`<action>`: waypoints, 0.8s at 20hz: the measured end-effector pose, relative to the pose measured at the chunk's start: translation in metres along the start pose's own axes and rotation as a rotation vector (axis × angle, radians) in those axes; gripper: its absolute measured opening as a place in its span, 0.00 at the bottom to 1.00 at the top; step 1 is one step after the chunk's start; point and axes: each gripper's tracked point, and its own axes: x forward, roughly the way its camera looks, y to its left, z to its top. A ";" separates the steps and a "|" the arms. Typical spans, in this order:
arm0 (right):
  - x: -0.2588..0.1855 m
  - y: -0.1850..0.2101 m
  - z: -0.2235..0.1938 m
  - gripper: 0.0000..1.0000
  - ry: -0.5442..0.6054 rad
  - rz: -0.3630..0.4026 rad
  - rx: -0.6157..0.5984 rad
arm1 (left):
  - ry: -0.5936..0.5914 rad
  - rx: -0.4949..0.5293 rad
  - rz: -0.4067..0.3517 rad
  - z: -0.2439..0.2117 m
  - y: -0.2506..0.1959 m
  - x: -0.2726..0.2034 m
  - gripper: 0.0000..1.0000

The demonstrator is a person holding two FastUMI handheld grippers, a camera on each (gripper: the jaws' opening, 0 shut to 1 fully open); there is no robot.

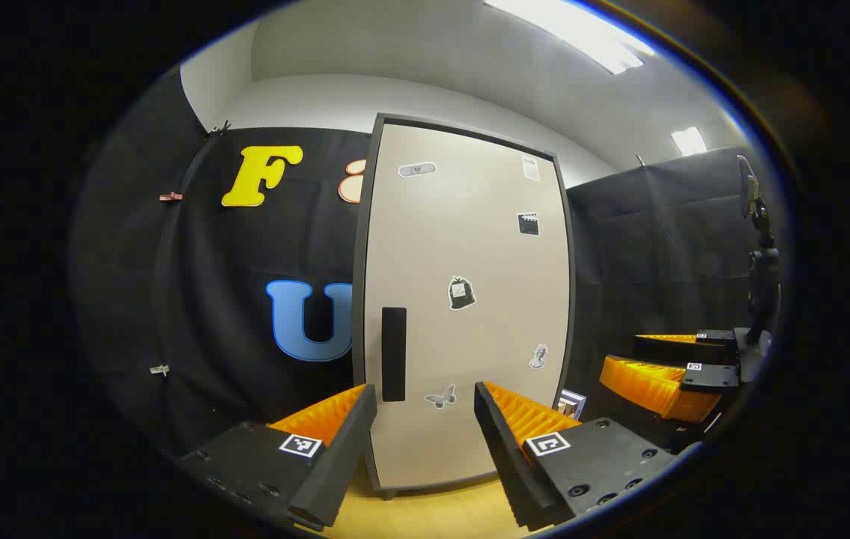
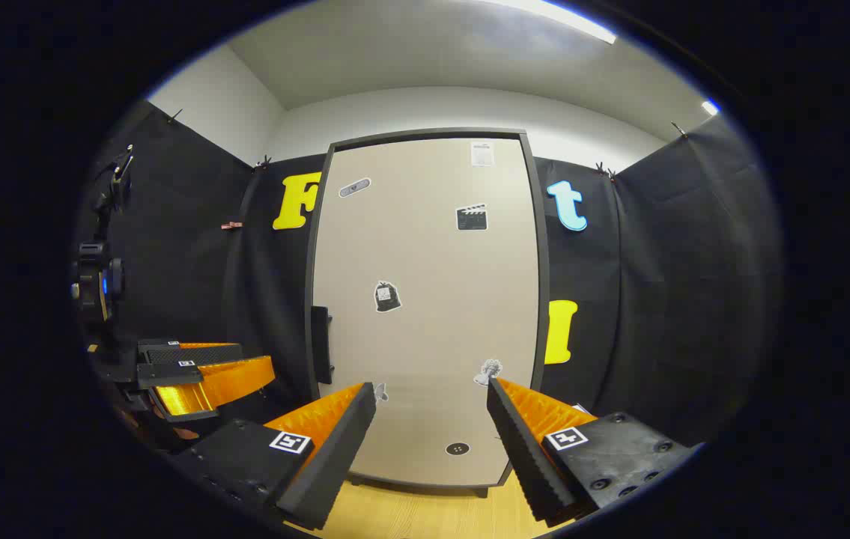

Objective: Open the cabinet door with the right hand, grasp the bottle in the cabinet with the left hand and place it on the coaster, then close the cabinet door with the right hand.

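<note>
Cabinet door [image 1: 469,299] is flush shut in the left gripper view, a beige panel in a dark frame standing on the wood table [image 1: 425,516], with the dark vertical handle [image 1: 393,353] near its left edge, low down. Small stickers [image 1: 461,293] are scattered over the panel; what's printed on them is too small to make out. The bottle is hidden behind the door and can't be placed; the coaster can't be made out. Left gripper [image 1: 425,419] sits in front of the door's lower part, apart from it, jaws spread wide with nothing between them. A small framed item [image 1: 571,404] peeks out behind its right finger, mostly covered, can't tell what it is. Right gripper [image 1: 664,370] shows far right, side on and partly cut by the view's edge, its fingers parted. In the right gripper view the door [image 2: 425,299] is seen square on, shut, its bottom edge standing on the table [image 2: 410,516]. The handle [image 2: 320,344] is seen edge on at the door's left side. A dark round mark [image 2: 457,448] sits low on the panel; can't tell what it is. Right gripper [image 2: 432,419] is near the door's bottom, not touching, jaws wide apart and empty. Left gripper [image 2: 200,374] is at the left, fingers parted; the rig behind it is dark and hard to read.
</note>
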 end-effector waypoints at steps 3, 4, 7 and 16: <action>0.002 -0.001 -0.001 0.98 0.004 -0.006 -0.009 | 0.007 -0.017 -0.007 -0.003 0.002 0.003 0.84; 0.003 -0.001 -0.002 0.98 0.007 -0.011 -0.013 | 0.009 -0.018 -0.006 -0.004 0.003 0.003 0.84; 0.005 0.001 -0.004 0.98 0.018 -0.007 -0.015 | 0.014 -0.014 0.002 -0.006 0.006 0.005 0.84; 0.012 0.000 -0.005 0.98 0.019 -0.033 -0.060 | 0.012 -0.009 0.013 -0.008 0.012 0.008 0.84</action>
